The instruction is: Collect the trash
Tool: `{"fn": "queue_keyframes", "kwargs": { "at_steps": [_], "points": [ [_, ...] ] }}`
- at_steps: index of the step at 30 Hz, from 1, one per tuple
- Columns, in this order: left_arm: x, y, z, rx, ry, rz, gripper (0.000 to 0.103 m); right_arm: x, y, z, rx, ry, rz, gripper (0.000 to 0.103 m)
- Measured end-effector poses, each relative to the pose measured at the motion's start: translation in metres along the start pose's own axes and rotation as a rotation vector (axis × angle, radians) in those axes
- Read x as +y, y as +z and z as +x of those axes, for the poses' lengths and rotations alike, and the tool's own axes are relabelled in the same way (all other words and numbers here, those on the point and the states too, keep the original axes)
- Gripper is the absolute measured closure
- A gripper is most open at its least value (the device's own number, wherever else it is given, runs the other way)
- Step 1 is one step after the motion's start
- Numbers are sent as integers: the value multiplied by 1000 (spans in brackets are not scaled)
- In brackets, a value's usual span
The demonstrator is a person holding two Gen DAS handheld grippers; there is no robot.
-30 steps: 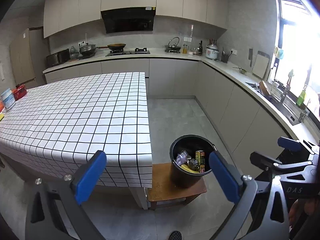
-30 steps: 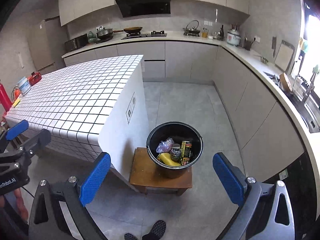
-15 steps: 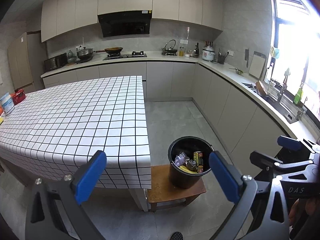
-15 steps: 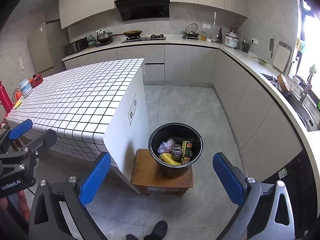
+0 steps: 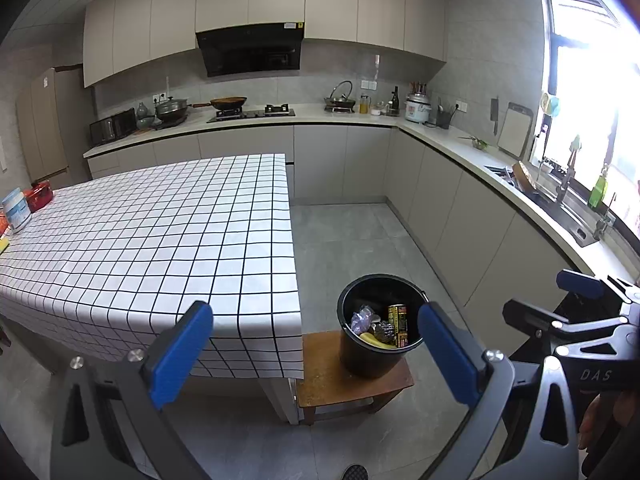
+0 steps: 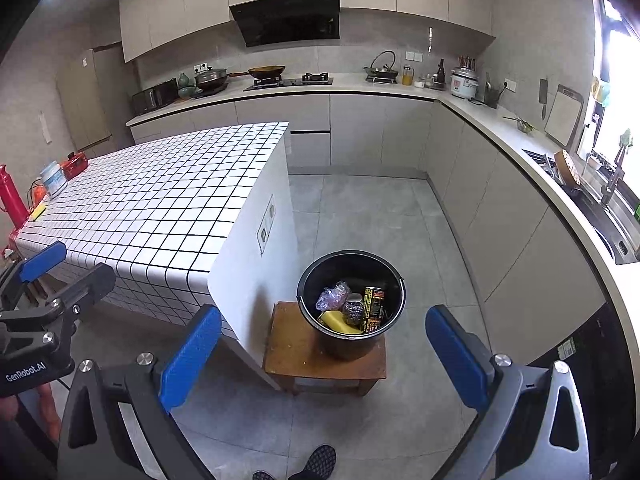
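A black bucket (image 5: 380,356) (image 6: 348,344) stands on a low wooden stool (image 5: 328,380) (image 6: 296,344) at the end of the checked table (image 5: 140,240) (image 6: 160,200). Inside lie a printed can (image 6: 373,306), a yellow piece (image 6: 338,322), a metal scrubber (image 6: 354,312) and a crumpled plastic wrapper (image 6: 334,296). My left gripper (image 5: 314,320) hangs open and empty above the stool, well short of the bucket. My right gripper (image 6: 323,314) is open and empty too, above and short of the bucket. Each gripper also shows at the edge of the other's view.
A white tub (image 5: 16,210) and a red box (image 5: 38,196) sit at the table's far left end. Grey cabinets and a worktop with a sink (image 6: 612,216) run along the back and right. A person's shoe (image 6: 316,460) is on the grey floor tiles.
Both views have drawn back and tilted up slightly, so more of the wall cabinets shows. Both grippers have stayed open and empty.
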State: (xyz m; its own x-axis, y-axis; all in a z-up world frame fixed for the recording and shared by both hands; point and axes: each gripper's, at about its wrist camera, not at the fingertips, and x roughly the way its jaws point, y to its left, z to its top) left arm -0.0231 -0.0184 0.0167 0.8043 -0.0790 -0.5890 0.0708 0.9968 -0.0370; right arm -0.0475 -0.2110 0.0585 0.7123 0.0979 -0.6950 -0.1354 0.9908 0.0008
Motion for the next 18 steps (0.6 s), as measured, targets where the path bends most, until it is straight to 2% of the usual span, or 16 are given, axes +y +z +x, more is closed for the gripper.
{"fn": "queue_keyframes", "kwargs": {
  "at_steps": [18],
  "points": [
    [1, 1, 6, 25, -42, -13, 0, -7, 4, 3, 1, -4, -1, 0]
  ]
}}
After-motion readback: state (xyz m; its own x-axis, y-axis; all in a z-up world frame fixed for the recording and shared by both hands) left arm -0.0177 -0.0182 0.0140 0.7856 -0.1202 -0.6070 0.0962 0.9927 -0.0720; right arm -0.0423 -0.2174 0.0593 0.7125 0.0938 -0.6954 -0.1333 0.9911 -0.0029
